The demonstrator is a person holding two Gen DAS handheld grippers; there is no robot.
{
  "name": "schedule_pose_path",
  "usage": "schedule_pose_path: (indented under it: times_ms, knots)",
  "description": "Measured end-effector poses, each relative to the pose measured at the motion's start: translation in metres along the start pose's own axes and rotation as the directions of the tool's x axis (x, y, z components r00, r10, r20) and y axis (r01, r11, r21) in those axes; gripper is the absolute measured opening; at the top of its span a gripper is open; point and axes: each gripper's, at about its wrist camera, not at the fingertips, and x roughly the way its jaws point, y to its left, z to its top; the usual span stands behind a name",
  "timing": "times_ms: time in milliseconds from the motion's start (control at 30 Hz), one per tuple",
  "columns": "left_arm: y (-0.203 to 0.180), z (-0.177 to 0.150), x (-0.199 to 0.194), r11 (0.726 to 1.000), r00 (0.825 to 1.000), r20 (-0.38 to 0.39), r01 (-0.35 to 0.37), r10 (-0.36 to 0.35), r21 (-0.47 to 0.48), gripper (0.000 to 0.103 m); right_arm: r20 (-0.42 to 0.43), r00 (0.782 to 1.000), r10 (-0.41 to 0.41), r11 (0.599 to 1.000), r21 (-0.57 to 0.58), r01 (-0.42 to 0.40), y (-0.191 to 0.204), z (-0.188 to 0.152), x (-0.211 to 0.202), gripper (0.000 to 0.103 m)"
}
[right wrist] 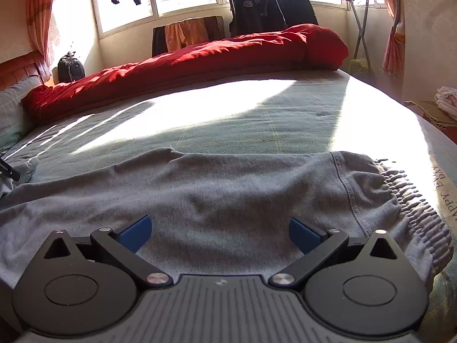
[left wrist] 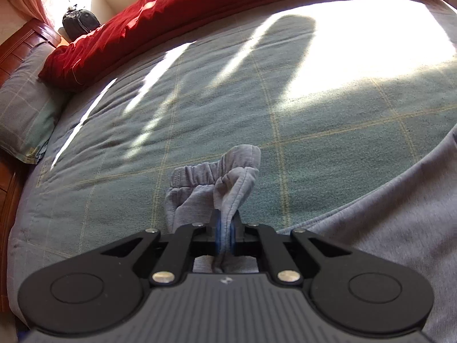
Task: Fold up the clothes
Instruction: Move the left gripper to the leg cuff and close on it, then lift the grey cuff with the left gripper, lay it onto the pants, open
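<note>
Grey sweatpants [right wrist: 228, 188] lie lengthwise across the green checked bed sheet [right wrist: 257, 131], with the gathered elastic waistband [right wrist: 414, 214] at the right. In the left wrist view the pants' cuff end [left wrist: 217, 180] is bunched and lifted off the sheet. My left gripper [left wrist: 225, 233] is shut on a fold of that cuff, and the fabric runs between its blue pads. My right gripper [right wrist: 220, 234] hovers over the upper part of the pants near the waistband. It is open, with nothing between its blue fingertips [right wrist: 137, 233].
A red duvet [right wrist: 200, 65] is rolled along the far side of the bed. A checked pillow [left wrist: 22, 114] and the wooden headboard [left wrist: 25, 45] are at the left. A black bag [right wrist: 70, 70], a rack of dark clothes [right wrist: 268, 11] and folded laundry [right wrist: 447, 100] stand beyond the bed.
</note>
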Motion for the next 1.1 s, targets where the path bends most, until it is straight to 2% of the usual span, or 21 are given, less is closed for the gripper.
schedule_pose_path:
  times_ms: [333,533,667,733,800,833,867,933,967,1000,1100]
  knots:
    - [0.074,-0.068,-0.044,0.994,0.999,0.043,-0.026,0.031,-0.105,0.004,0.002,1.0,0.029,0.998,-0.052,-0.029,0.028,0.006,-0.006,0.103]
    - [0.105,-0.108,-0.045,0.984,0.999,0.017,-0.035,0.038,-0.177,0.004,0.01,0.999,0.045,0.993,-0.108,-0.043,0.05,0.013,-0.012,0.103]
    - [0.125,-0.129,-0.04,0.961,0.999,0.022,0.032,-0.027,-0.276,0.007,0.007,0.999,0.054,0.989,-0.136,-0.052,0.062,0.016,-0.013,0.103]
    - [0.134,-0.131,-0.042,0.938,0.994,0.065,0.102,-0.085,-0.331,0.008,0.005,0.999,0.05,0.988,-0.148,-0.049,0.068,0.017,-0.012,0.103]
    - [0.144,-0.124,-0.046,0.9,0.975,0.132,0.214,-0.177,-0.378,0.014,0.004,0.999,0.048,0.987,-0.155,-0.046,0.072,0.017,-0.012,0.103]
    - [0.146,-0.117,-0.048,0.886,0.965,0.163,0.256,-0.207,-0.387,0.025,0.002,0.999,0.047,0.986,-0.16,-0.046,0.074,0.017,-0.012,0.103]
    - [0.145,-0.109,-0.05,0.88,0.958,0.192,0.274,-0.214,-0.388,0.042,0.001,0.999,0.045,0.986,-0.163,-0.044,0.076,0.018,-0.011,0.103]
    - [0.138,-0.09,-0.051,0.891,0.955,0.223,0.27,-0.198,-0.365,0.063,-0.001,0.999,0.042,0.985,-0.168,-0.041,0.08,0.018,-0.011,0.103]
    - [0.132,-0.077,-0.046,0.898,0.954,0.213,0.274,-0.21,-0.343,0.07,-0.003,0.999,0.041,0.984,-0.171,-0.041,0.082,0.017,-0.01,0.103]
    - [0.125,-0.064,-0.039,0.904,0.953,0.199,0.282,-0.227,-0.321,0.071,-0.006,0.999,0.041,0.984,-0.173,-0.041,0.083,0.016,-0.01,0.103]
    - [0.107,-0.036,-0.009,0.938,0.974,0.114,0.219,-0.195,-0.268,0.071,-0.016,0.999,0.037,0.983,-0.178,-0.039,0.084,0.014,-0.007,0.103]
